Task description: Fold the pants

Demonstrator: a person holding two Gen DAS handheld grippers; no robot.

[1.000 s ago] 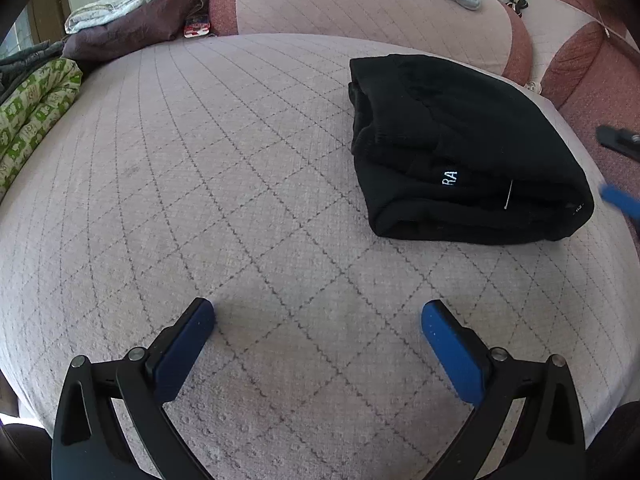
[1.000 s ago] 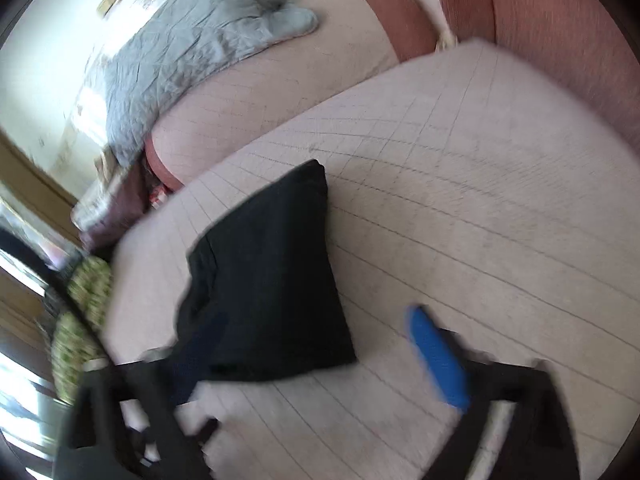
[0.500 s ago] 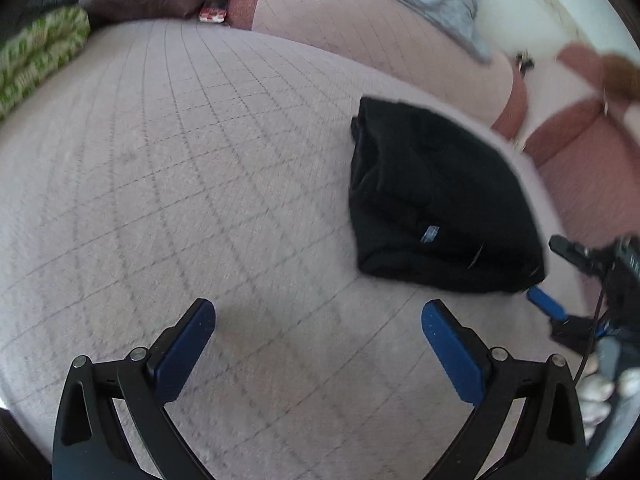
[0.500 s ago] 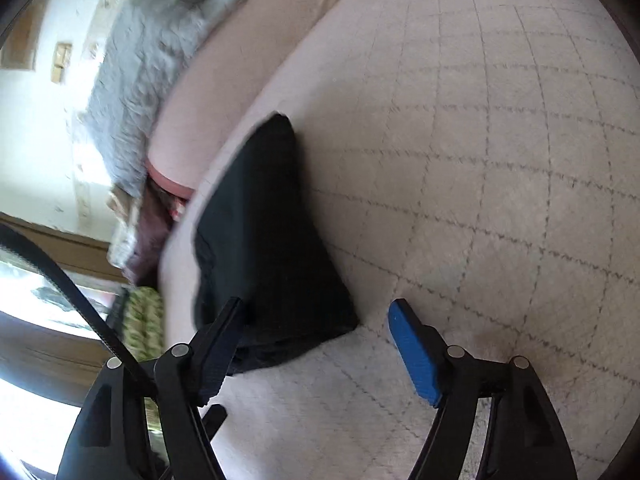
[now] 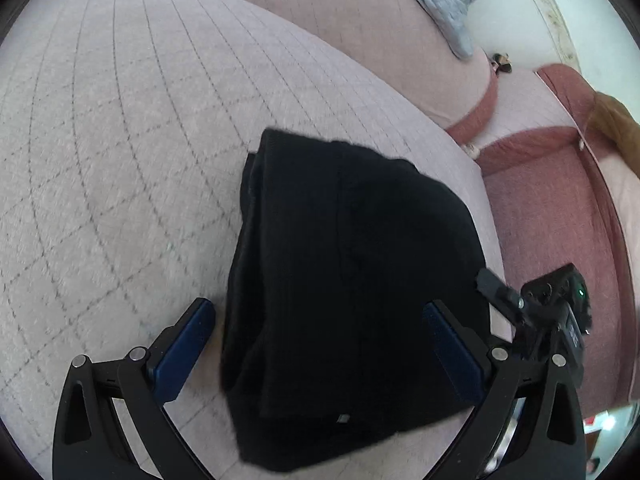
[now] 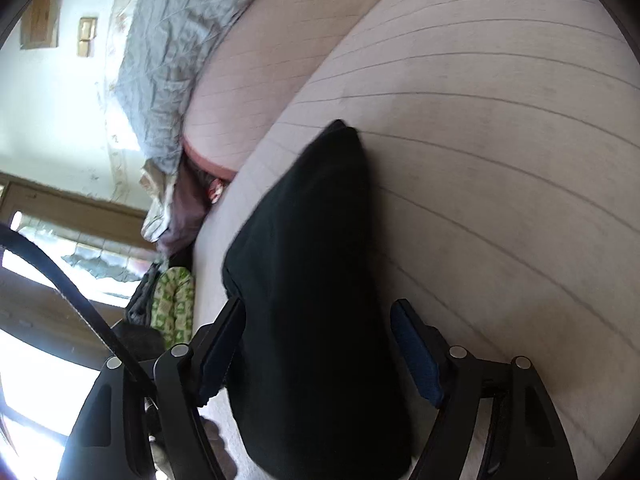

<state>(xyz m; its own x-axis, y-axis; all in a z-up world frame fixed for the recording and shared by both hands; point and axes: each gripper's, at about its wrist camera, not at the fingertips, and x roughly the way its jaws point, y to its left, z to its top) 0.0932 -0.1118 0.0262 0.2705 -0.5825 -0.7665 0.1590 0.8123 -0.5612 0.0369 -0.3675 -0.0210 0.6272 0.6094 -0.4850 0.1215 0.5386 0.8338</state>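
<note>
The black folded pants [image 5: 352, 280] lie in a compact bundle on the pale quilted sofa cushion [image 5: 120, 140], near its edge. The left claw [image 5: 320, 344] and right claw [image 6: 316, 344] both stand wide open, straddling the bundle without pinching it. To finish well, I'd grip all the layers at once, so none slip.

The black pants [image 5: 344, 292] are folded into a compact, thick rectangular bundle (layered edges visible along one side). The bundle lies flat on the quilted surface.
</note>
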